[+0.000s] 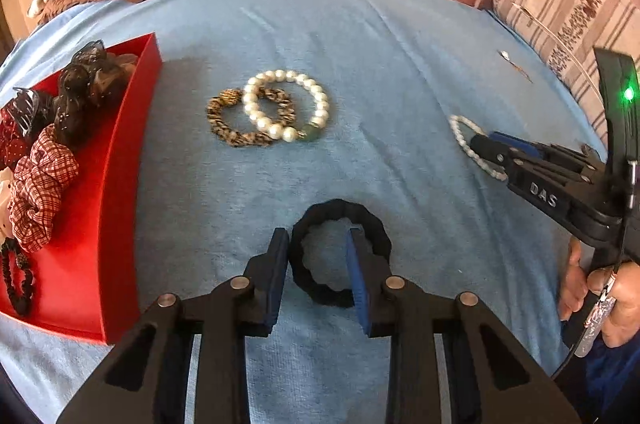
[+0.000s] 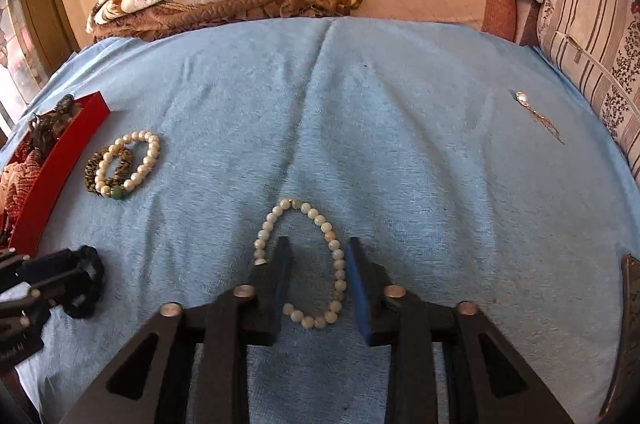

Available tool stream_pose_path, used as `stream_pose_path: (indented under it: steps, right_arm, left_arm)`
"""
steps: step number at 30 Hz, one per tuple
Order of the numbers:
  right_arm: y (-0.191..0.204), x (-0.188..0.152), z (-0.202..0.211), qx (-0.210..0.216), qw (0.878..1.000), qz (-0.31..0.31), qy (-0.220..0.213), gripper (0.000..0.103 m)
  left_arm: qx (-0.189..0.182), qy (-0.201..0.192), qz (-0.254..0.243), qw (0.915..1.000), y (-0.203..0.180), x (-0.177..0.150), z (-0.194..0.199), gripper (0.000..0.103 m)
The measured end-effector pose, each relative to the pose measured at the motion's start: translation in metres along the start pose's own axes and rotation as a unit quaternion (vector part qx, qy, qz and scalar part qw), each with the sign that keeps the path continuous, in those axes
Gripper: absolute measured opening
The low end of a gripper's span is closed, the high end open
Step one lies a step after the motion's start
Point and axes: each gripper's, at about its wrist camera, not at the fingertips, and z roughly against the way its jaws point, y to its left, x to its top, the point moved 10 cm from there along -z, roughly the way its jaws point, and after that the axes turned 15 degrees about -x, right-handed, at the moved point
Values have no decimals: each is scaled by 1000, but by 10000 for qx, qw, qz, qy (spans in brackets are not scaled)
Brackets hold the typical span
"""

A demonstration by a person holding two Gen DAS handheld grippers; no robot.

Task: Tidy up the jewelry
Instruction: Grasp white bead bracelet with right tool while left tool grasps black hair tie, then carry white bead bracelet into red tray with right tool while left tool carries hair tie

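Both open: left tool (image 1: 318, 260) straddling soft, light black scrunchie (image 1: 340, 252), right tool (image 2: 320, 272) straddling loose slippery bead bracelet (image 2: 304, 264); pinch one strand side, likely droops.

Glossy pearl bracelet (image 1: 287, 106); fuzzy blue towel (image 1: 400, 72).

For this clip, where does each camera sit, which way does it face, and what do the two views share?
Left wrist: on the left gripper, facing forward over a black scrunchie; the person's right hand shows.
Right wrist: on the right gripper, facing forward over a pale bead bracelet.
Shared: blue towel, red tray, pearl bracelet, each other's gripper.
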Motion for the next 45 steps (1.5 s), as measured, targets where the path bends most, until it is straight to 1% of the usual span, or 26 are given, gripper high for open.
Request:
stream_pose_path:
  steps: [2,3,6,9,12,19,25,29,31,35,40,45]
  right_arm:
    - [3,1,2,119,9999,-31,9,7]
    - [5,1,5,222,9997,-73,14,7]
    - [6,1,13,343,9992,-178,-29,7]
    - [6,4,27,395,9988,-243,-157,7]
    - [5,9,45,449,9981,-304,-292,7]
    - [13,15,81,606,9964,-278,-524,7]
    - [27,19,117,774,9940,-173,-758,7]
    - [39,22,135,905,9922,-124,-853,7]
    - [46,23,141,955,9916,-77,-868,7]
    - [64,21,147,954,9917,88,-857,7]
    - [85,19,151,1034,9912,204,-804,7]
    - [117,23,161,1153,9883,471,-881,7]
  left_arm:
    - [-75,28,-24,10000,-6,-1,1,9]
    - [-143,75,14,9999,-9,-3,1,6]
    - [-168,-51,65,9998,-12,-1,10,6]
    - [-279,-253,139,9992,-15,1,30,6]
    - [-315,-457,183,9983,-16,3,51,6]
    - [-150,-884,186,9958,-14,2,95,6]
    - [-25,-1166,460,9921,9,-6,128,6]
    - [186,-1302,705,9888,31,-11,144,6]
    - [279,-1362,808,9870,41,-14,150,6]
    - [324,-1472,998,9835,56,-18,160,6]
    - [427,-1565,1025,9814,65,-20,168,6]
    - [608,-1642,1024,9792,76,-21,176,6]
